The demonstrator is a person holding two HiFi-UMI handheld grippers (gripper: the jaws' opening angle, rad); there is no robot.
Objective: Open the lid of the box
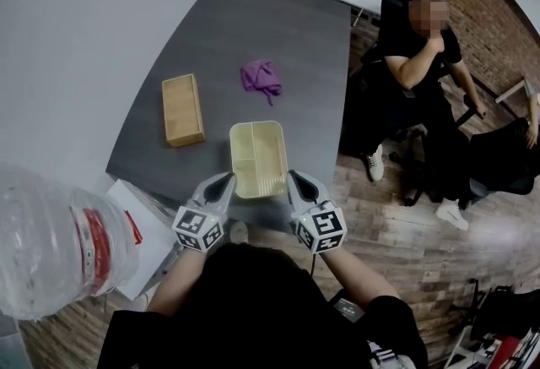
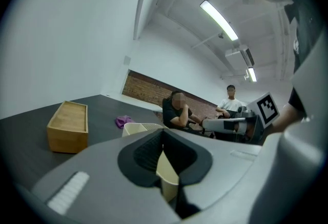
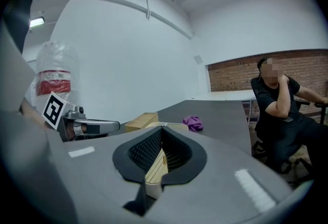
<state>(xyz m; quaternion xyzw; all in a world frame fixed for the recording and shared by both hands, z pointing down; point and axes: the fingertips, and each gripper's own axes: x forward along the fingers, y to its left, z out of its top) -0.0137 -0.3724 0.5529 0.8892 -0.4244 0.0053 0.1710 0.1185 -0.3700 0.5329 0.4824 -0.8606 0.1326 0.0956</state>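
Left hand-held gripper [image 1: 228,181]: jaws clenched, pads meeting, nothing between them. Right hand-held gripper [image 1: 293,177]: jaws likewise closed and empty. Through the notch behind each pair of pads only the cream wall of the box [image 1: 268,158] shows.

The box stands uncovered at lower centre of the head view, its compartments exposed and its near end close to the near edge of the dark surface [image 1: 278,38]. The two gripper tips flank that near end, one at each corner; contact cannot be confirmed.

A wooden tray [image 1: 183,110] lies to the left of the box and a purple cloth [image 1: 260,77] beyond it, both apart from it. The surface is bare to the box's right and further back.

Both forearms reach forward from bottom centre, angled slightly outward, with the grippers close to level.
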